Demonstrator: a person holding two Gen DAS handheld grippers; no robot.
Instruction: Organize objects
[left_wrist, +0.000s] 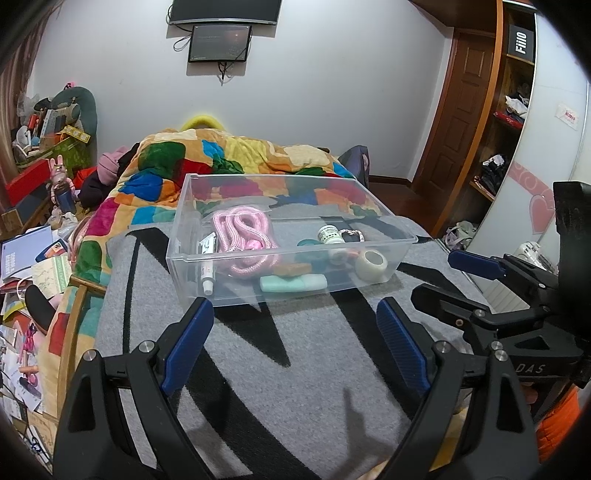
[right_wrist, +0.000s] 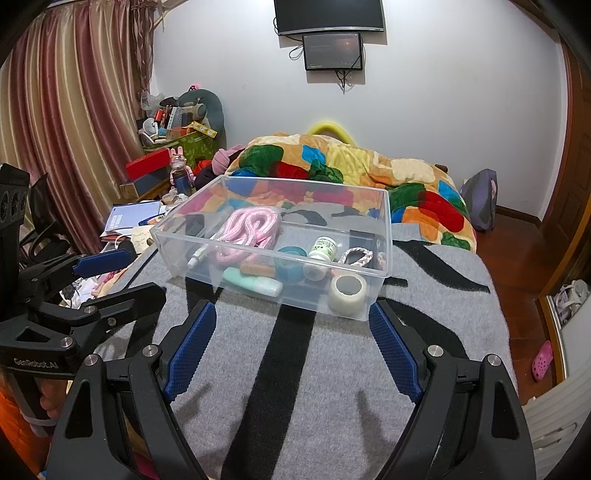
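Left gripper (left_wrist: 295, 343): we hold it released, jaws spread wide, empty, just near of the clear plastic bin (left_wrist: 288, 254).
Bin contents, left to right: a white tube (left_wrist: 208, 278), a coiled pink rope in a bag (left_wrist: 242, 236), a mint-green flat bottle (left_wrist: 293, 283), a teal tape roll (left_wrist: 310, 245), a white jar with green label (left_wrist: 328, 234), a translucent tape roll (left_wrist: 371, 264).
Right gripper (right_wrist: 291, 345): also released and empty, near the bin's right corner.
Step, we judge: everything seems binned on the grey-and-black blanket (right_wrist: 295, 369); we approach the bin walls squarely, one gripper per side.
In the way: the multicoloured quilt (left_wrist: 221, 155) crowds the far wall.
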